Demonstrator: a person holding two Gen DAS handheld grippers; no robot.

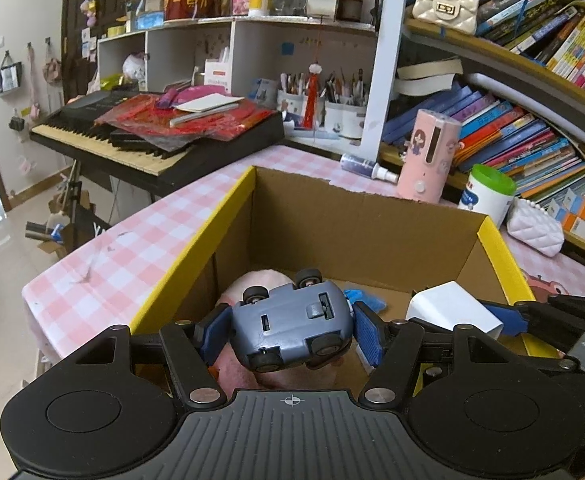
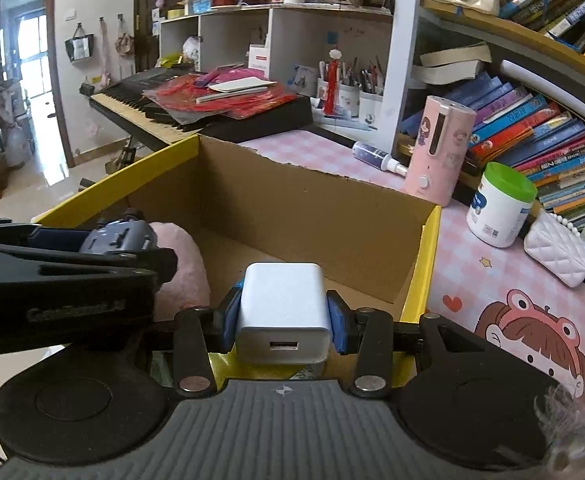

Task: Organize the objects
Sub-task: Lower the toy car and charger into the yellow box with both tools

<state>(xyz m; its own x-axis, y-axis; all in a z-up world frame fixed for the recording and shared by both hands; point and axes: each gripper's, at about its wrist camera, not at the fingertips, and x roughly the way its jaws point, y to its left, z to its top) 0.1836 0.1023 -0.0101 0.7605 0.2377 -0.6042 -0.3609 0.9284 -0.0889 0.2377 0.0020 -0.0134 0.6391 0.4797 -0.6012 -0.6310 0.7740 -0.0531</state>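
Left wrist view: left hand-held gripper [image 1: 290, 330] clamps a toy car [image 1: 292, 322] over the cardboard box [image 1: 196, 248], pink plush [image 1: 258, 282] already inside. Right hand-held gripper [image 2: 282, 322] grips a white USB charger [image 2: 282, 312]; both drops remain.

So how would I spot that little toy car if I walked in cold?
Find the open cardboard box with yellow edges on the pink checked tablecloth. Over its near end, the left hand-held gripper clamps the toy car above a pink plush. It is grey-blue, upside down, wheels showing, unlike the white charger beside it.

Blue-grey toy car [image 1: 292, 322] upside down, white USB charger [image 2: 282, 312] over cardboard box [image 2: 312, 200].
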